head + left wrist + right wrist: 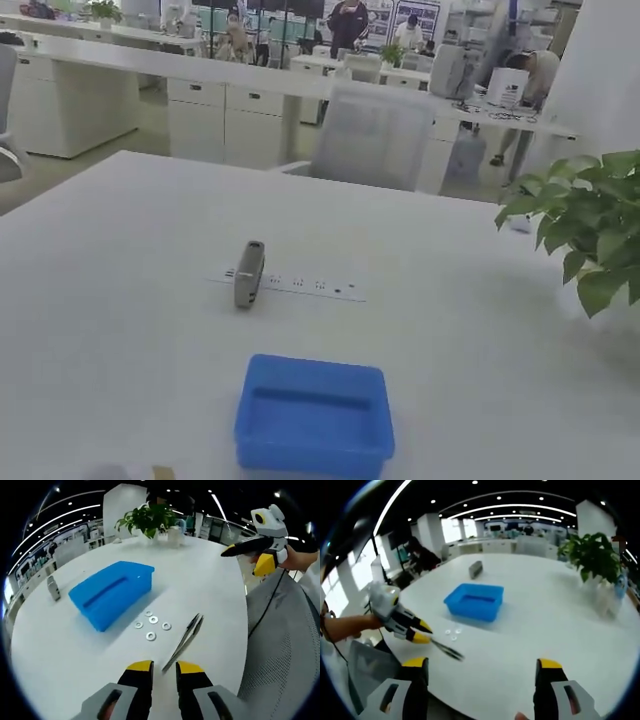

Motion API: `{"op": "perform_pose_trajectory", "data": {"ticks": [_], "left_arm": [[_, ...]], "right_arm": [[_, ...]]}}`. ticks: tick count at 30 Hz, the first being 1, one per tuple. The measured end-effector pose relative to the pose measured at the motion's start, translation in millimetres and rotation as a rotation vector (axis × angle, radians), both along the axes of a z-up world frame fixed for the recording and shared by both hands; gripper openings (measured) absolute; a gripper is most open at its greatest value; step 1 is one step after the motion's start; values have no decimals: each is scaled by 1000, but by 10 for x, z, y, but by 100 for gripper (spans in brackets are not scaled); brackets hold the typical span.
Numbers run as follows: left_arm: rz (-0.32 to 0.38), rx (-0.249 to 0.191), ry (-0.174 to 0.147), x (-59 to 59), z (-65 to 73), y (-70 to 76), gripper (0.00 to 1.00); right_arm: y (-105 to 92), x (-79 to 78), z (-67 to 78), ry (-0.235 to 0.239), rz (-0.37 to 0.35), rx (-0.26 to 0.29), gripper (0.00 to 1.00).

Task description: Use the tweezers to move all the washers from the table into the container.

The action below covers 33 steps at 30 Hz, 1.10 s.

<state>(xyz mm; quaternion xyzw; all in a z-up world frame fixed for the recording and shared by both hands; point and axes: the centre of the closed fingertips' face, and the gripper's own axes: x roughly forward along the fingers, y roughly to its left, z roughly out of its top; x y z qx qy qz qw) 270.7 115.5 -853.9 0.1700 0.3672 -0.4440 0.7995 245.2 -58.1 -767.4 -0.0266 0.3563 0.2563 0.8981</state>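
Across the white desk (120, 330), a leafy plant (585, 220) stands at 3 o'clock in the head view, and the blue container (310, 440) sits at 6 o'clock with its open side up. In the left gripper view, the left tool (165, 667) rises at 6 o'clock with its yellow-tipped jaws a little apart. The near end of the tweezers (186, 637) lies at that gap, though whether they touch cannot be told. The right tool (482, 665), in its own view, is spread wide. Five washers (153, 620) lie flat on the desk between container and tweezers, at the container's 4 o'clock.
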Motion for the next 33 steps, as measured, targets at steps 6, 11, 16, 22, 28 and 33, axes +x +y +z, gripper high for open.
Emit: {"op": "perform_pose_trajectory", "data": {"ticks": [6, 11, 16, 22, 28, 33], "left_arm": [[-61, 11, 27, -60, -69, -43, 7], [-108, 36, 22, -81, -76, -39, 1], [-151, 40, 2, -168, -29, -89, 0], [-146, -29, -61, -213, 345, -212, 0], [-161, -70, -125, -290, 688, -328, 0], [-187, -87, -157, -342, 858, -418, 0]], "right_arm": [[93, -8, -12, 12, 30, -2, 86], [180, 13, 30, 3, 62, -3, 86], [263, 2, 45, -6, 92, -6, 86], [472, -75, 52, -10, 189, -6, 75], [716, -136, 55, -13, 279, 10, 70], [869, -165, -40, 4, 390, 10, 53]]}}
